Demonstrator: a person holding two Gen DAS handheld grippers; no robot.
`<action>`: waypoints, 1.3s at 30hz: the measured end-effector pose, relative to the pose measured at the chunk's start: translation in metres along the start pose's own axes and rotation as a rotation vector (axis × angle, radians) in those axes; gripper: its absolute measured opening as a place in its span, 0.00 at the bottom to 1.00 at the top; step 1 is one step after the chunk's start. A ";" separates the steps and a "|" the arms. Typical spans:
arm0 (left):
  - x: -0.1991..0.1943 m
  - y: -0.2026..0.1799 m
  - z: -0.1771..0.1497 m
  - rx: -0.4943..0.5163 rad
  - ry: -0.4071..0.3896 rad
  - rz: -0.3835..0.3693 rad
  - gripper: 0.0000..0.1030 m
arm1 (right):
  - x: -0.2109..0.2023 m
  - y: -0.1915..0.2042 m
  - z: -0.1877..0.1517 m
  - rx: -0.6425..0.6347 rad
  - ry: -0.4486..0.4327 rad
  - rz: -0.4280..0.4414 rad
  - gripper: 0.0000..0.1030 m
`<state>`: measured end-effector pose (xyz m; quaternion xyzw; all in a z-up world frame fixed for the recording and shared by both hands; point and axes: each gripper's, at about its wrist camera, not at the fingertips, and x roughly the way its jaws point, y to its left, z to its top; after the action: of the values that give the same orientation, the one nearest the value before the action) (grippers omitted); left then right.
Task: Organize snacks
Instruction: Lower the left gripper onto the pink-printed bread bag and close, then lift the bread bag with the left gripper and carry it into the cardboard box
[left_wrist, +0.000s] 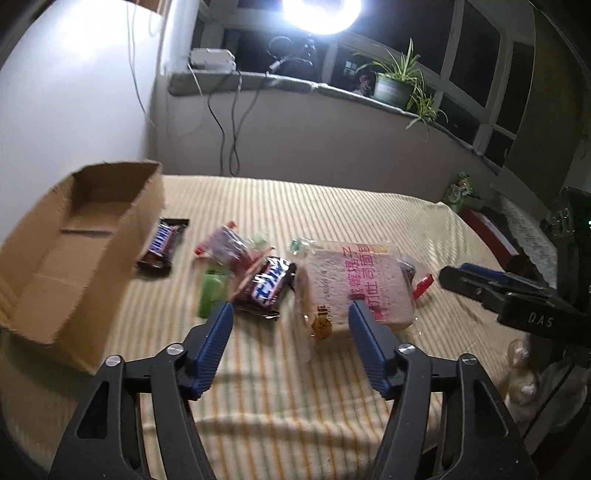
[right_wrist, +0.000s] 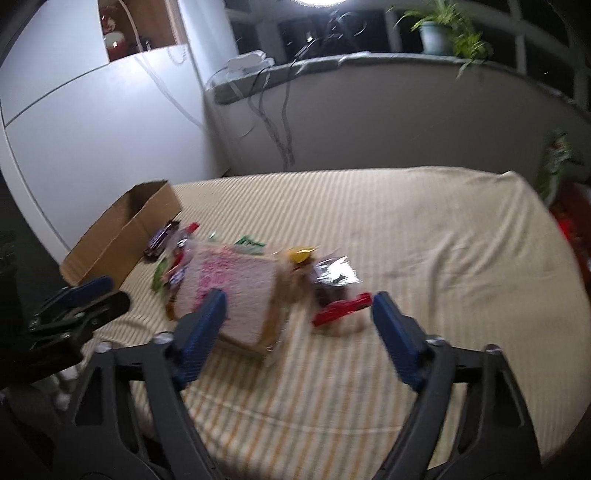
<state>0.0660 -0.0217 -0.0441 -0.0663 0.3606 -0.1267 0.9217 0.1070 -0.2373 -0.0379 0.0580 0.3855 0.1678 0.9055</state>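
Note:
On the striped bedspread (left_wrist: 295, 387) a pile of snacks lies beside an open, empty cardboard box (left_wrist: 74, 240). One Snickers bar (left_wrist: 162, 243) rests against the box and another (left_wrist: 267, 286) lies mid-pile next to a green packet (left_wrist: 212, 295). A bagged loaf of sliced bread (left_wrist: 354, 284) lies right of them. My left gripper (left_wrist: 290, 310) hovers open just short of the second bar and the loaf, holding nothing. My right gripper (right_wrist: 299, 299) is open and empty too, short of the loaf (right_wrist: 236, 291) and a red wrapped snack (right_wrist: 343, 308).
A silver packet (right_wrist: 336, 275) and a yellow one (right_wrist: 301, 254) lie behind the red snack. Beyond the bed a window sill (left_wrist: 258, 79) carries cables and a potted plant (left_wrist: 395, 86) under a bright lamp. The bedspread's right half (right_wrist: 443, 240) is bare fabric.

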 end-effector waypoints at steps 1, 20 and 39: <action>0.004 0.000 0.001 -0.004 0.012 -0.012 0.58 | 0.005 0.001 0.000 0.000 0.011 0.010 0.72; 0.055 -0.001 0.007 -0.056 0.155 -0.180 0.40 | 0.067 -0.002 0.005 0.112 0.238 0.217 0.57; 0.004 0.033 0.022 -0.056 0.014 -0.125 0.37 | 0.060 0.054 0.038 0.012 0.199 0.254 0.52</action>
<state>0.0897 0.0098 -0.0376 -0.1132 0.3657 -0.1743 0.9072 0.1593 -0.1644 -0.0393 0.0947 0.4640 0.2833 0.8340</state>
